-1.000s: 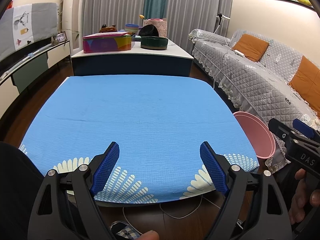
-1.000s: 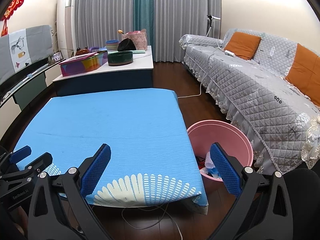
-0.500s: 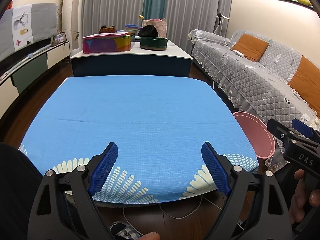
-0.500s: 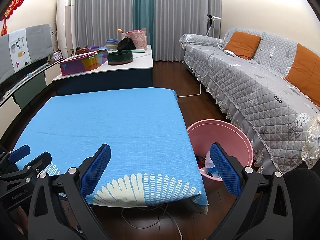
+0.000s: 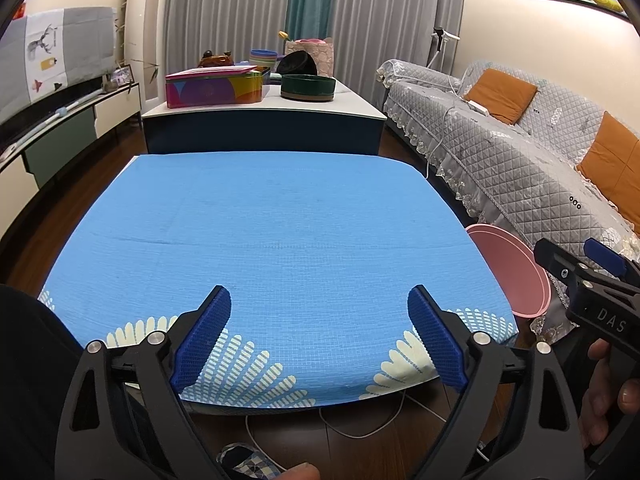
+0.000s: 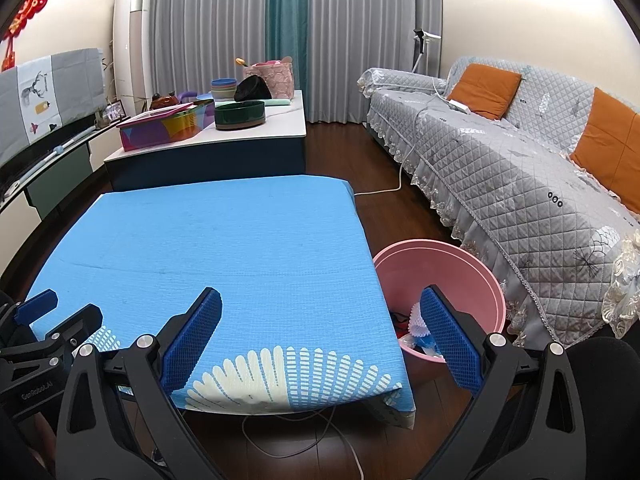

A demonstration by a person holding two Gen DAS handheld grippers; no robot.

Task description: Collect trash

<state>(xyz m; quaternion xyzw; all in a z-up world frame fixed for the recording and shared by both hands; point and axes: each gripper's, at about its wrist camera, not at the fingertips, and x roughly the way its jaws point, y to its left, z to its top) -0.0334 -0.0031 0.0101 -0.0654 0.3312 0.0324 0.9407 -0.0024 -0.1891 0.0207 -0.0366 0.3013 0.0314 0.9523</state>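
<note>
I've got the left gripper (image 5: 319, 336) with fingers just opened wide, empty; the right gripper (image 6: 320, 338) is wide and empty too. Blue surface (image 5: 280, 232) shows no trash; it's in the pink bin (image 6: 472, 276) off the right edge. Looks finished.

place: home living room | evidence: quilt-covered sofa (image 6: 520, 152), floor-length curtains (image 6: 248, 16), TV cabinet (image 5: 60, 128)
</note>
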